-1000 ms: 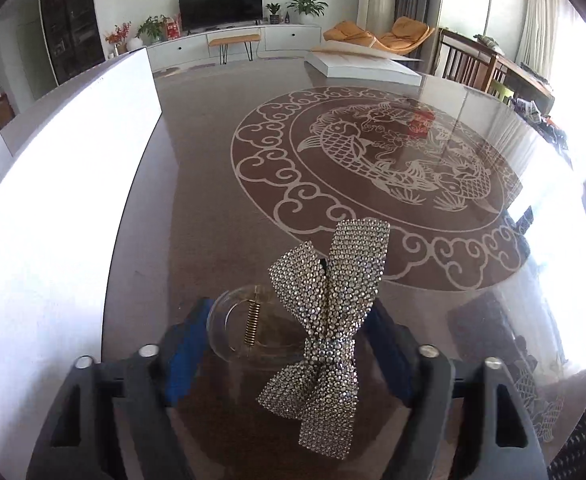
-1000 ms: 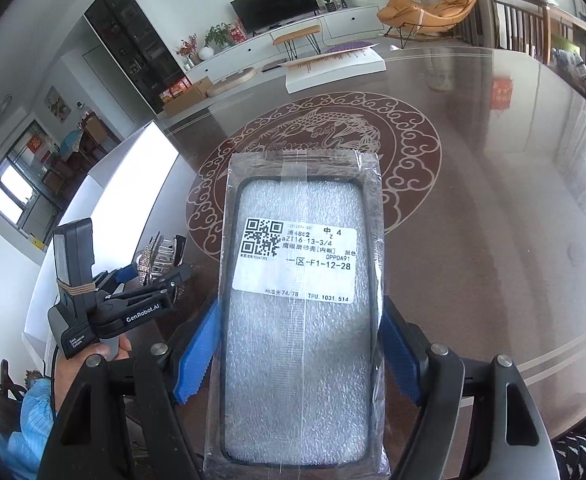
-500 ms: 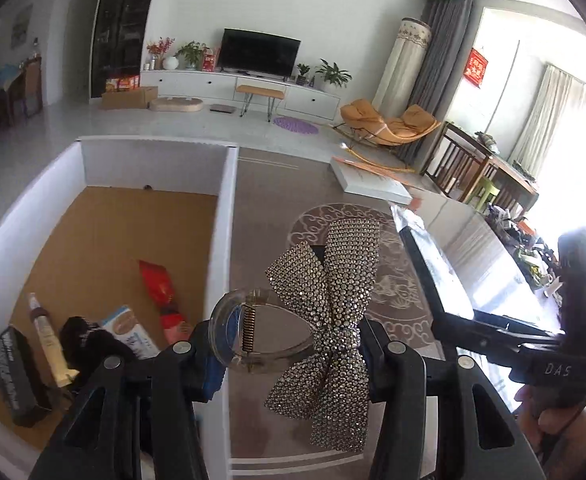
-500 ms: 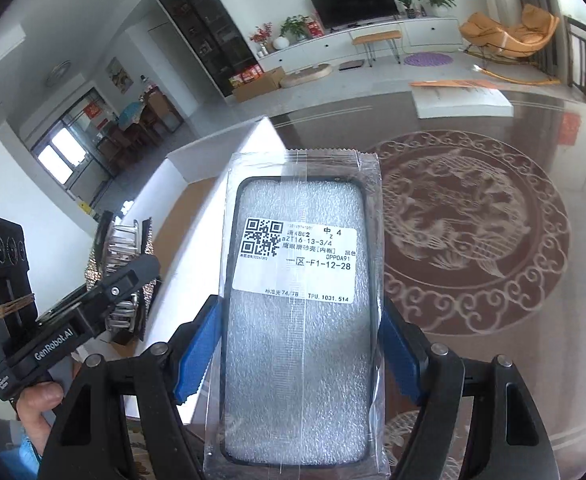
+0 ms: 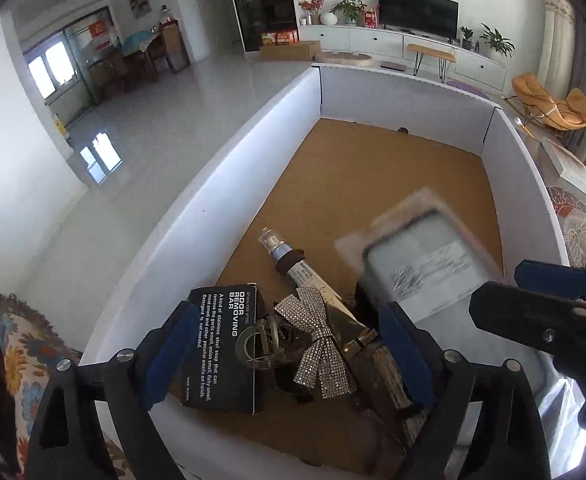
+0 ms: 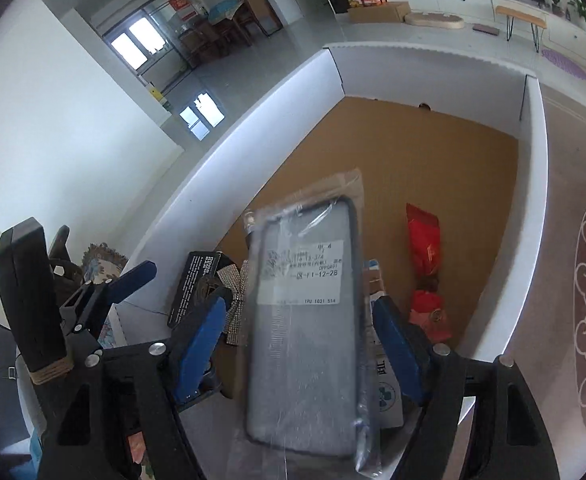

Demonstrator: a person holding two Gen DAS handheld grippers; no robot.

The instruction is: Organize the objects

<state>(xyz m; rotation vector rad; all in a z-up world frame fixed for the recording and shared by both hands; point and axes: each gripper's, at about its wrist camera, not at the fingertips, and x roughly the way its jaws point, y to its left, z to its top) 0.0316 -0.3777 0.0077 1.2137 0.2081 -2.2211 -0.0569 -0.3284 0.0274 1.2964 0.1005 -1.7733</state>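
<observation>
A rhinestone bow hair clip (image 5: 313,340) lies in the near end of the white box (image 5: 221,184), free between the wide-open jaws of my left gripper (image 5: 289,356). It also shows in the right wrist view (image 6: 235,292). A bagged phone case (image 6: 305,312) is blurred and tilted, falling free between the spread blue pads of my right gripper (image 6: 301,344). The case also shows blurred in the left wrist view (image 5: 421,260), over the box beside the right gripper (image 5: 549,312).
In the box lie a black odor-removing-bar carton (image 5: 225,344), a gold tube (image 5: 313,284), a red packet (image 6: 425,248) and a white-and-blue carton (image 6: 387,392). The box's far half shows bare brown floor (image 5: 373,168). A patterned table (image 6: 573,240) lies right of the box.
Both grippers swung left over the box. My left gripper opened and dropped the bow clip into the box. My right gripper opened and the phone case is falling out.
</observation>
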